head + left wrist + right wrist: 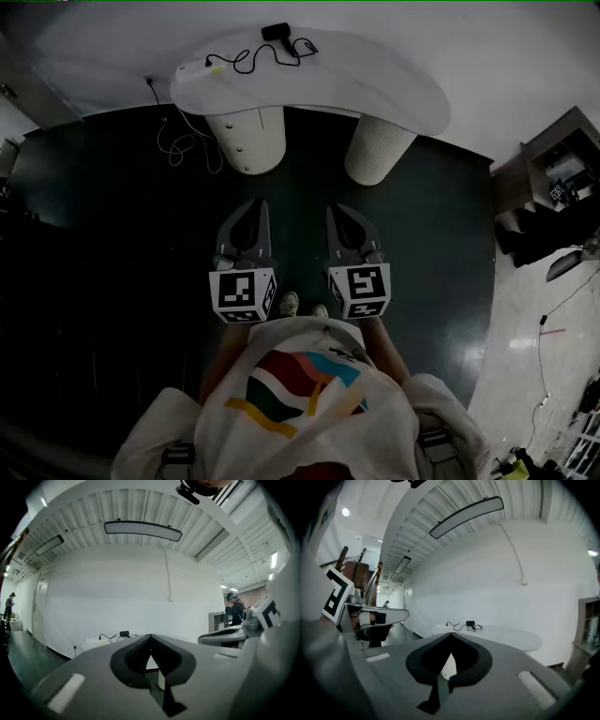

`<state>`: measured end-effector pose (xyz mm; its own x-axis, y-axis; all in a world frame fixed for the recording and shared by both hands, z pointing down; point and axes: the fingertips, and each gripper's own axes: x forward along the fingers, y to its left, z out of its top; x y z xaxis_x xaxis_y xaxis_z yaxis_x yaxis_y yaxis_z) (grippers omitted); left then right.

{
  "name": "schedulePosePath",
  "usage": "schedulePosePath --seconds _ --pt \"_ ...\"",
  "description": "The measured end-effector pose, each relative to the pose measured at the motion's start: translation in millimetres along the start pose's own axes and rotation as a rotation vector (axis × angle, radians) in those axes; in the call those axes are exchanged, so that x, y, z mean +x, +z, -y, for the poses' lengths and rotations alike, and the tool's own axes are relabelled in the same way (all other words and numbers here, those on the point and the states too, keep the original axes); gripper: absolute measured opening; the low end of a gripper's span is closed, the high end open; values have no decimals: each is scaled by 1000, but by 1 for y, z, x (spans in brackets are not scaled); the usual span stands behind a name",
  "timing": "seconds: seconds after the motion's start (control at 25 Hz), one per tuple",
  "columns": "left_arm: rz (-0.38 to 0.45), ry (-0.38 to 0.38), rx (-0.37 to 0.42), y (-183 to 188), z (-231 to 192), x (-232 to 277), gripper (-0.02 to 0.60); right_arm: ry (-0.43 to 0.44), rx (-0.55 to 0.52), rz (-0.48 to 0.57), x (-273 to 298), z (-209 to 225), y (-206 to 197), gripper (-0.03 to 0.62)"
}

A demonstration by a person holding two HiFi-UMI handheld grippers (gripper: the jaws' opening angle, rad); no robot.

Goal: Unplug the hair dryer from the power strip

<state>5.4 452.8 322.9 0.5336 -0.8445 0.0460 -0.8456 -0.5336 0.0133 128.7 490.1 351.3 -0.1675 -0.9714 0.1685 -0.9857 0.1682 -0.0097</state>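
Observation:
A black hair dryer [275,31] lies at the far edge of a white table [394,84], and its black cord [251,58] curls toward a white power strip [202,67] at the table's left end. Both grippers hover side by side over the dark floor, well short of the table. The left gripper [255,203] and the right gripper [336,210] are shut with nothing between their jaws. In the left gripper view the hair dryer [124,633] shows far off beyond the left gripper [150,636]. In the right gripper view the hair dryer [470,623] sits beyond the right gripper [451,634].
The table stands on two white pedestals [248,139] [378,148]. A thin cable [183,141] trails from a wall outlet to the floor at the left. Dark shelving [553,178] stands at the right. A person [233,607] stands far off by a shelf.

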Motion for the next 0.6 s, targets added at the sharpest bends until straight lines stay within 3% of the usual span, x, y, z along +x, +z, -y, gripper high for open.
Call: schedulePosePath --seconds 0.6 --pt "7 9 -4 -2 -21 5 -2 14 4 36 11 -7 5 11"
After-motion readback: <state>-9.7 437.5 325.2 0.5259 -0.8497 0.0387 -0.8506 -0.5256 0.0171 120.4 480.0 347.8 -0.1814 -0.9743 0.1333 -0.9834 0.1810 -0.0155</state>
